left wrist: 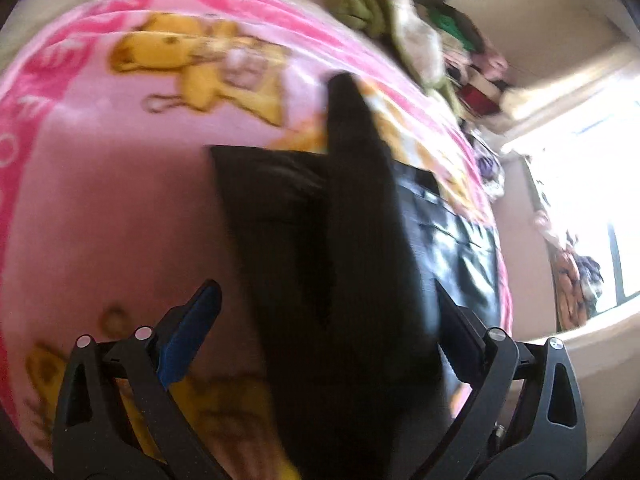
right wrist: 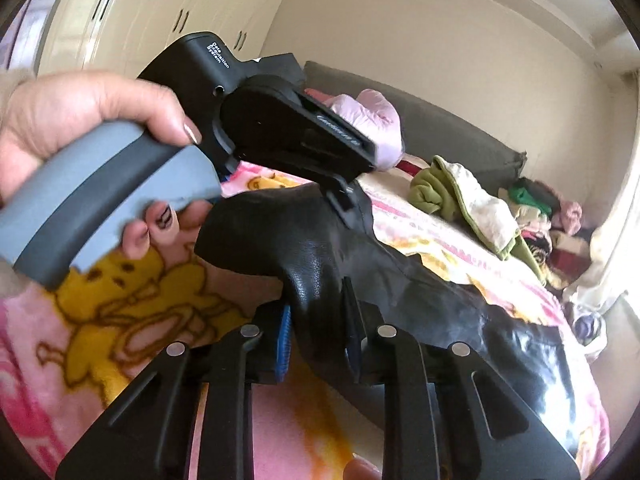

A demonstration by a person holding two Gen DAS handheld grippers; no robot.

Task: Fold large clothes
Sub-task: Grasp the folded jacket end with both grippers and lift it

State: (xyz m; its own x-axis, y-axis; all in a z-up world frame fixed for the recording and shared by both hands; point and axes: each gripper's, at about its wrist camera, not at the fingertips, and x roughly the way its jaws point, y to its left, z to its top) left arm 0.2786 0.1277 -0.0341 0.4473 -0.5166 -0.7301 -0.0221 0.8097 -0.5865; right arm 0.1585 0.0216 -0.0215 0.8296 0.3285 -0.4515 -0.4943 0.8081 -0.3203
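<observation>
Jacket (right wrist: 400, 284), black and shiny like leather, lies across a pink cartoon-print blanket (right wrist: 120, 304) on the bed, one fold of it raised between the pads of the right gripper (right wrist: 316, 334), which is clamped on it. Left gripper (left wrist: 320, 328), held by a hand (right wrist: 72, 120) on its grey handle, hangs over the jacket just ahead of the right one, its fingers spread wide apart on either side of the dark cloth. Heaped clothes (right wrist: 472, 200) sit well beyond both grippers, against the wall.
</observation>
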